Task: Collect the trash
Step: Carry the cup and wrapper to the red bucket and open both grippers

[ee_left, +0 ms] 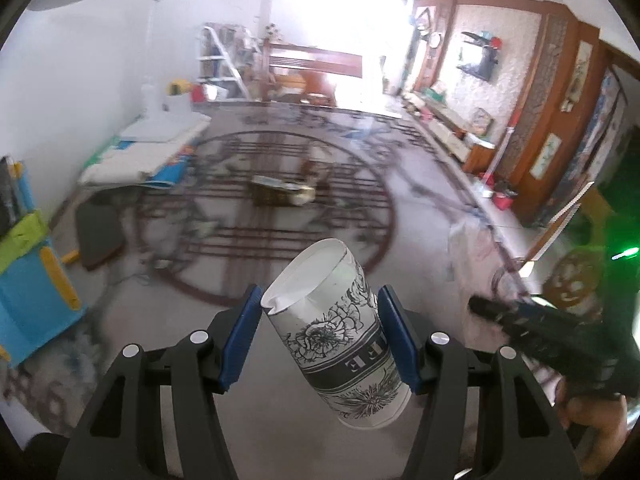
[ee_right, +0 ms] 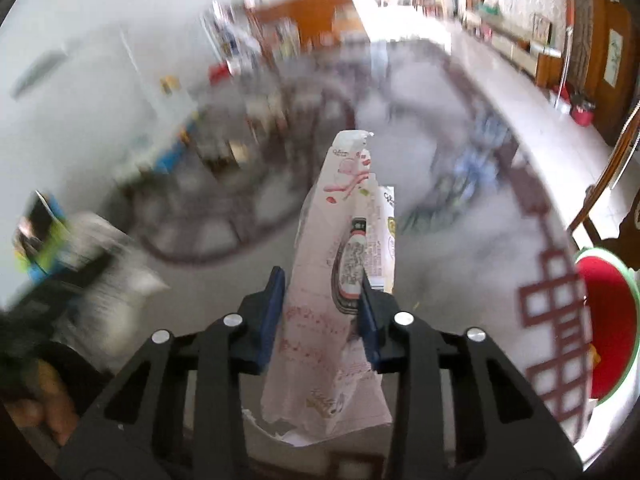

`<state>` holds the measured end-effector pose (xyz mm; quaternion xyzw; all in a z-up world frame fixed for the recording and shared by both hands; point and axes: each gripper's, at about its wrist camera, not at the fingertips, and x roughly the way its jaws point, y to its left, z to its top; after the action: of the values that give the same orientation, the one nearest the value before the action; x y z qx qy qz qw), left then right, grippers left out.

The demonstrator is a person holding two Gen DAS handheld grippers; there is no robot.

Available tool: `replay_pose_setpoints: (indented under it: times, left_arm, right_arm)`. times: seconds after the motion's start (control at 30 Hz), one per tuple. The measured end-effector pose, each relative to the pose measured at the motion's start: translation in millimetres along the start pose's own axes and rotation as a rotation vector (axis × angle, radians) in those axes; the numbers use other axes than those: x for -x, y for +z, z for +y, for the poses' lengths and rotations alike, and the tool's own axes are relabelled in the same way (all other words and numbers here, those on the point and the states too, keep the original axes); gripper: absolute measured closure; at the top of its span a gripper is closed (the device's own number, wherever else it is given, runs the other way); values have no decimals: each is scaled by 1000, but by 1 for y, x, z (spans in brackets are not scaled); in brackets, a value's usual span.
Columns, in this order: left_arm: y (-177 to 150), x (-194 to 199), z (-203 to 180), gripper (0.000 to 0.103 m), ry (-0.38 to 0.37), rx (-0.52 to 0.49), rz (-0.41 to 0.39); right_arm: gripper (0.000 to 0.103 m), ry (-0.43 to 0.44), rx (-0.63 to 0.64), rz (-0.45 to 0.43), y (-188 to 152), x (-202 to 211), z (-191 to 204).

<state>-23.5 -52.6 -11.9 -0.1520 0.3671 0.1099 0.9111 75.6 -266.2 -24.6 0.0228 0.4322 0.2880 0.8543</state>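
Observation:
My left gripper (ee_left: 318,314) is shut on a white paper cup (ee_left: 340,340) printed with black flowers, held tilted above the floor, its open mouth pointing away. My right gripper (ee_right: 322,292) is shut on a flattened pink-and-white snack carton (ee_right: 340,280) that sticks out past the blue pads. The right gripper also shows at the right edge of the left wrist view (ee_left: 532,320), dark and blurred. A crushed box (ee_left: 280,192) lies on the patterned floor further ahead.
The floor has a brown circle pattern (ee_left: 280,208). A blue and green toy bin (ee_left: 32,288) stands left, a low padded bench (ee_left: 140,156) by the white wall. A wooden cabinet wall (ee_left: 540,128) runs along the right. A red stool (ee_right: 608,320) is at right.

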Motion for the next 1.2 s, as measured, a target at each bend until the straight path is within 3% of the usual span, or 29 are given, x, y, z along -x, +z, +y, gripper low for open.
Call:
replay_pose_setpoints:
  times: [0.17,0.3,0.4,0.57,0.73,0.83,0.87,0.9,0.93,1.07,1.13,1.2]
  left_arm:
    - [12,-14,-55,46,-181,-37,41]
    - [19,-36,-125,46,-356,-119,101]
    - [21,-54,-181,46,-448,-188,139]
    - [11,-91,-263,46,-571,-275,252]
    - [-6,-116,-324,46,-585,-395,294]
    - [-9,-127,-341,45,-613,-413,318]
    - [-10,-130,-345,34,-619,-413,325]
    - [-10,-134,-349,19,-621,-411,334]
    - [-10,-136,-349,16,-623,-402,329]
    - [-4,-140,-322,15,-589,-337,287]
    - [6,-141,-289,15,-533,-263,234]
    - [20,-146,-244,15,-431,-161,179]
  right_arm:
    - [69,14,-113,-144,7,67,-50]
    - [68,-56,-287,-232,-7,109,-129]
    - [68,-119,-441,-258,-31,130,-197]
    - [68,-190,-574,-265,-61,144,-263]
    - [68,-215,-618,-271,-75,143,-293]
    - [66,-219,-637,-277,-80,143,-308]
    - [65,-218,-643,-279,-82,142,-311]
    - [54,-211,-658,-278,-83,139,-317]
    - [40,-210,-671,-277,-83,136,-319]
    - [38,-199,-712,-277,-82,130,-316]
    - [38,-152,-693,-276,-72,125,-301]
    - [35,-106,-654,-280,-57,119,-280]
